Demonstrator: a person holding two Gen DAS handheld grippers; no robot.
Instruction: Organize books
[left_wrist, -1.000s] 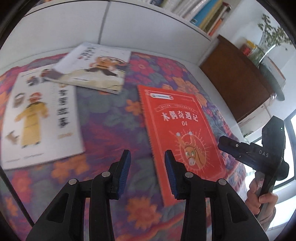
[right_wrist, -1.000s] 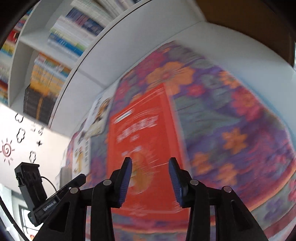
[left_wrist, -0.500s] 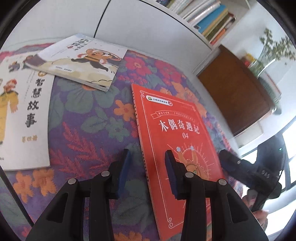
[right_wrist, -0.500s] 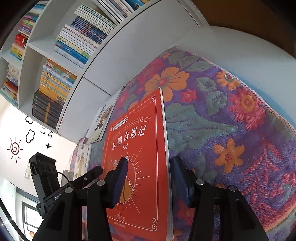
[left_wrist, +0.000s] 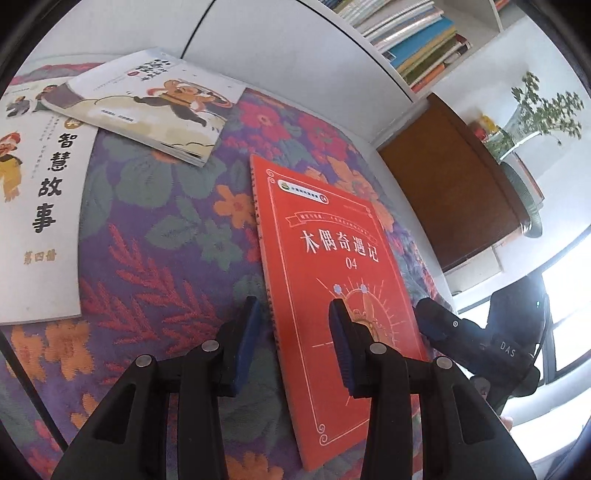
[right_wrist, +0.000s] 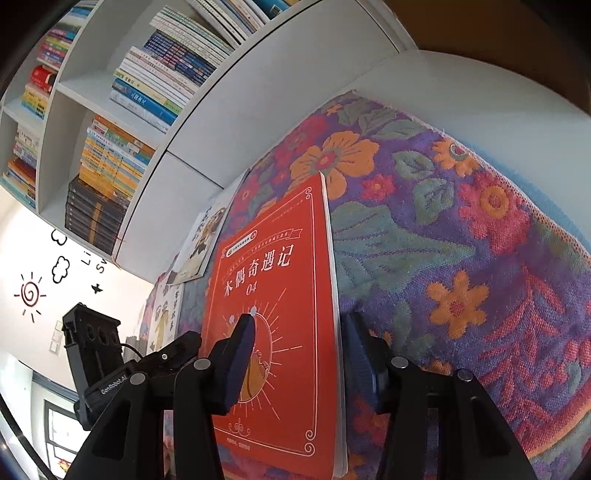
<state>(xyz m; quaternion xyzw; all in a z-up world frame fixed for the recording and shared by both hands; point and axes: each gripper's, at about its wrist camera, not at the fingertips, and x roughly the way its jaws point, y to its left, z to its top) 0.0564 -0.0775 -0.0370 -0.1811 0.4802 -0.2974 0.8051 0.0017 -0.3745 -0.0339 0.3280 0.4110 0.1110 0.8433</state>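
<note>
We see our left gripper and right gripper built alike: matte black arms, silver round screws, ribbed blue pads. White lettering marks each black housing, and a thin black cable trails from the left one.

A child's reading room at home is showing here: white bookshelves are brimming with picture books, sun-and-cloud wall stickers are decorating the wall, and a floral cloth is covering the table

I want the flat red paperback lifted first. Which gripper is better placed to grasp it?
Probably the right gripper: its open jaws straddle the red paperback's page edge. The left gripper straddles the spine side.
</note>
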